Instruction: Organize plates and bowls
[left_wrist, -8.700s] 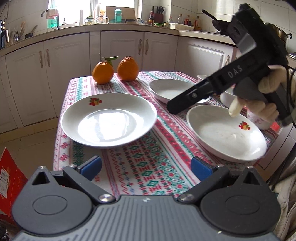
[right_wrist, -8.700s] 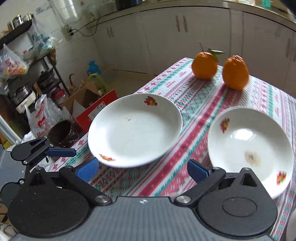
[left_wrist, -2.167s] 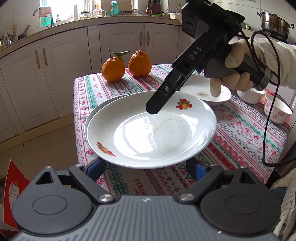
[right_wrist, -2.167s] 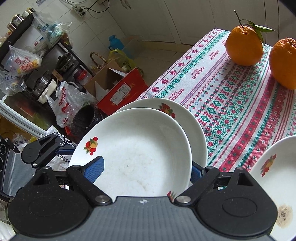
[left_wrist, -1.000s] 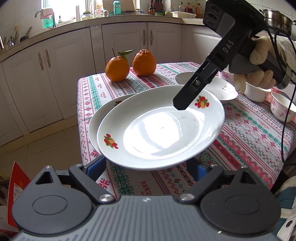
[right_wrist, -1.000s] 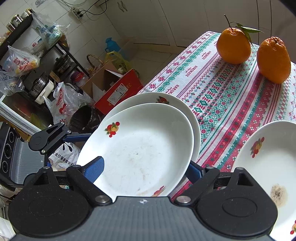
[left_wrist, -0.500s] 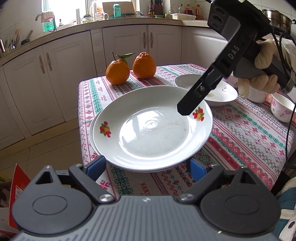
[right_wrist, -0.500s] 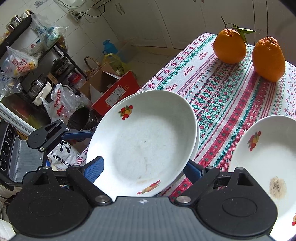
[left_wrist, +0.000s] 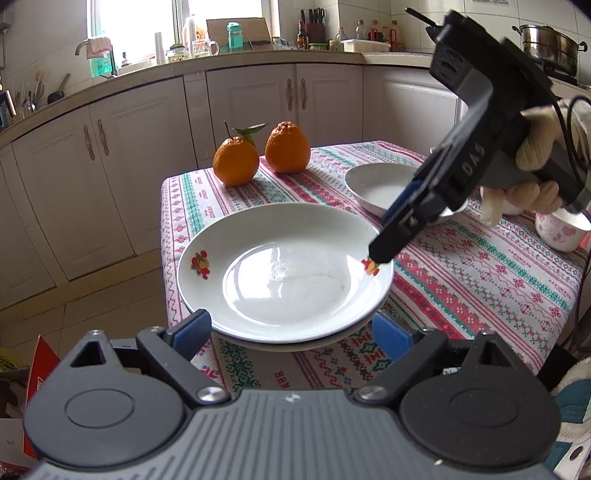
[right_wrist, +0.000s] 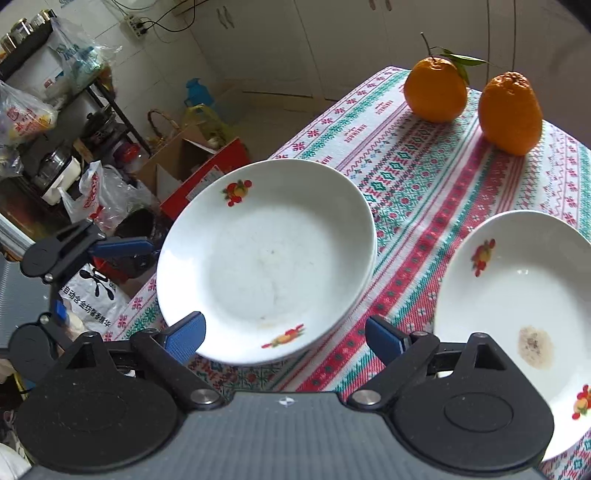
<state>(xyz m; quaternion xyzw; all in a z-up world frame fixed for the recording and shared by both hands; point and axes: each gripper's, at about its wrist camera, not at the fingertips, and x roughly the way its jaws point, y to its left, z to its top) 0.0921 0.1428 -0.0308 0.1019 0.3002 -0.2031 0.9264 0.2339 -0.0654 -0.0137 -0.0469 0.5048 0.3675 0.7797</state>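
- My right gripper (right_wrist: 284, 334) has just been widening, gripping nothing, so the white fruit-printed ceramic plate (right_wrist: 266, 266) rests stacked.
- My left gripper (left_wrist: 291, 332) is spread too, flanking that stack unpinched.

White cabinets (left_wrist: 155, 155) run beneath a long counter (left_wrist: 221, 64) crowded with bottles, and daylight comes through a window (left_wrist: 136, 26) over the sink. The floor (left_wrist: 33, 321) is pale tile, and a dark metal shelf (right_wrist: 48, 122) stuffed with plastic bags stands against a tiled wall.
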